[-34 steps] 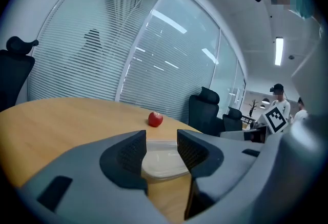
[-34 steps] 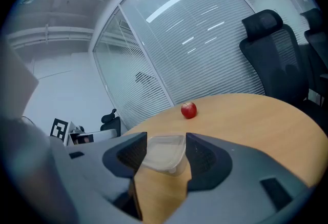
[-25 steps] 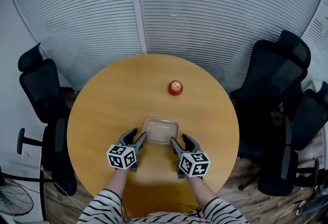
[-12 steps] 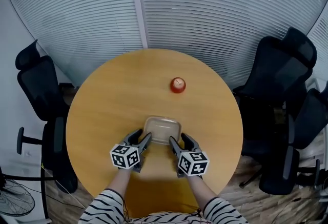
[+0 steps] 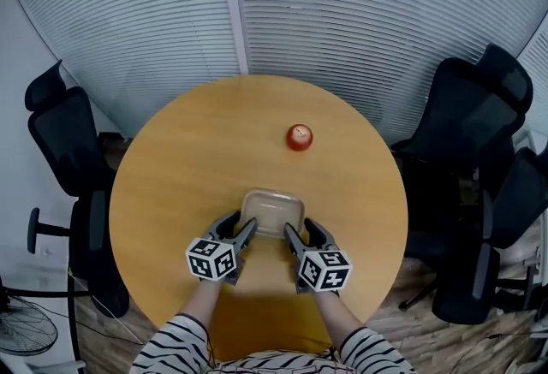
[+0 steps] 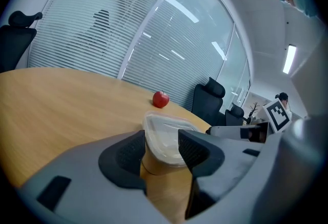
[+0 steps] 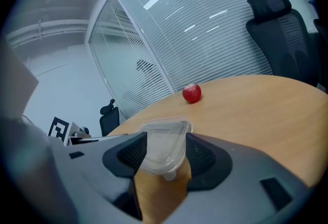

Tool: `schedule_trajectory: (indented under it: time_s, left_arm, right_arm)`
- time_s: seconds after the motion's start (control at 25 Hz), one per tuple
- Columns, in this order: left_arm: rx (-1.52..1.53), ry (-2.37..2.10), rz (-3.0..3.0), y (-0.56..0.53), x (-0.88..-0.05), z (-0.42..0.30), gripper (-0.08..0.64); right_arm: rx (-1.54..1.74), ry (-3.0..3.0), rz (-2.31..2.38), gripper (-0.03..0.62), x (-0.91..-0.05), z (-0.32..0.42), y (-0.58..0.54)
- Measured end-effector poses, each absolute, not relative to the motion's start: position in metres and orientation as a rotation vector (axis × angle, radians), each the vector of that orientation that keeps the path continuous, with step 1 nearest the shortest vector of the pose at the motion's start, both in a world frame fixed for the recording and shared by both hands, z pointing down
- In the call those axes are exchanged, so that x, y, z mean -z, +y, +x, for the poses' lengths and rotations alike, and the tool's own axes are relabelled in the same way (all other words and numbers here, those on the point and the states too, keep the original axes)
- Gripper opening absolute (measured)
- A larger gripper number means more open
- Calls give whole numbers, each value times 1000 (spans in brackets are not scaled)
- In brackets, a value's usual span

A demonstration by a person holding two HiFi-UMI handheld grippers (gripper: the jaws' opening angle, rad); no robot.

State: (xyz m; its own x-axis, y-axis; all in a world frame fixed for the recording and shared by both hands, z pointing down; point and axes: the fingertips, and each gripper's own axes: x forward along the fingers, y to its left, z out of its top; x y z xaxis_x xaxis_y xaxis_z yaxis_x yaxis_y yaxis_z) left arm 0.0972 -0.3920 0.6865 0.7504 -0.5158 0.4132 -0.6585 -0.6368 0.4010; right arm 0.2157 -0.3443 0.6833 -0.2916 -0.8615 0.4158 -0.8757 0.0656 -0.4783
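Left gripper (image 5: pixel 243 232) and right gripper (image 5: pixel 294 235) each clamp a near corner of the clear container (image 5: pixel 272 210), with the apple (image 5: pixel 299 137) well apart.

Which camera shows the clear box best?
The head view: the box shows whole from above, full rim visible. The left gripper view and the right gripper view each show it foreshortened, with one corner clamped between the jaws.
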Motion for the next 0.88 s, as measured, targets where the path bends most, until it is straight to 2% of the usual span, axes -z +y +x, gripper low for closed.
schedule_trajectory:
  time_s: [0.56,0.88]
  left_arm:
    - [-302,-895,2435,-385,-665,90,179]
    - [-223,-925,2451,-372,-641,84,178]
  right_arm:
    - [-1065,-2318,1891,238,-666,212,-341]
    - [-1028,-2340,1957,156,-642,217,-327]
